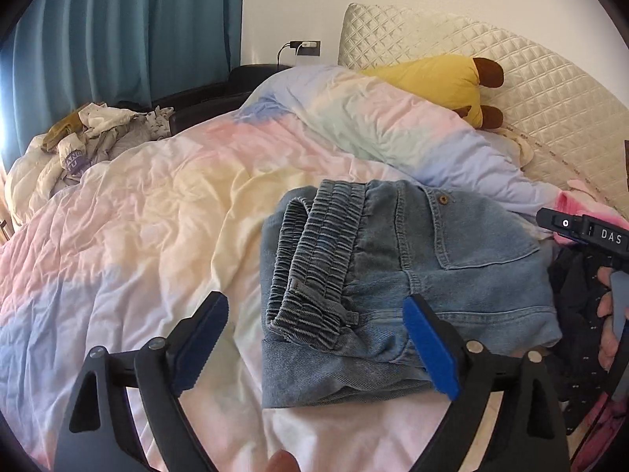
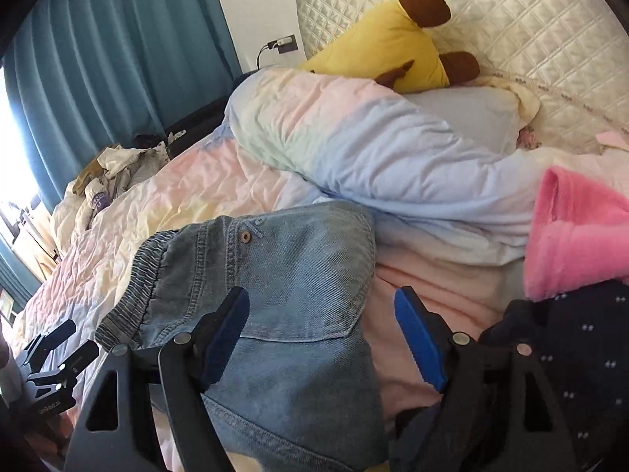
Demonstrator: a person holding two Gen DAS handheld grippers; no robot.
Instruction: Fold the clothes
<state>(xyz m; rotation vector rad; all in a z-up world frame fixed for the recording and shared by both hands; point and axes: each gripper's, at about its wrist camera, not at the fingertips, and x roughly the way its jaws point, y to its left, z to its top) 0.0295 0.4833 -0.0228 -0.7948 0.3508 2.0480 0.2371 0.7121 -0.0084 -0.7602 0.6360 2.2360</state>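
A pair of light blue denim jeans (image 1: pixel 393 275) lies folded into a compact block on the pastel quilt (image 1: pixel 157 216), elastic waistband on top at the left. My left gripper (image 1: pixel 314 306) is open and empty, its fingers spread above the folded jeans' left part. In the right wrist view the jeans (image 2: pixel 283 275) lie under and left of my right gripper (image 2: pixel 322 314), which is open and empty, its left finger over the back pocket. The right gripper's body (image 1: pixel 585 232) shows at the right edge of the left wrist view.
A dark dotted garment (image 2: pixel 582 354) and a pink fleece item (image 2: pixel 578 228) lie right of the jeans. A heap of crumpled clothes (image 1: pixel 90 137) sits at the bed's far left. A yellow plush (image 1: pixel 444 78) rests against the quilted headboard (image 1: pixel 530 78). Blue curtains (image 1: pixel 118 31) hang behind.
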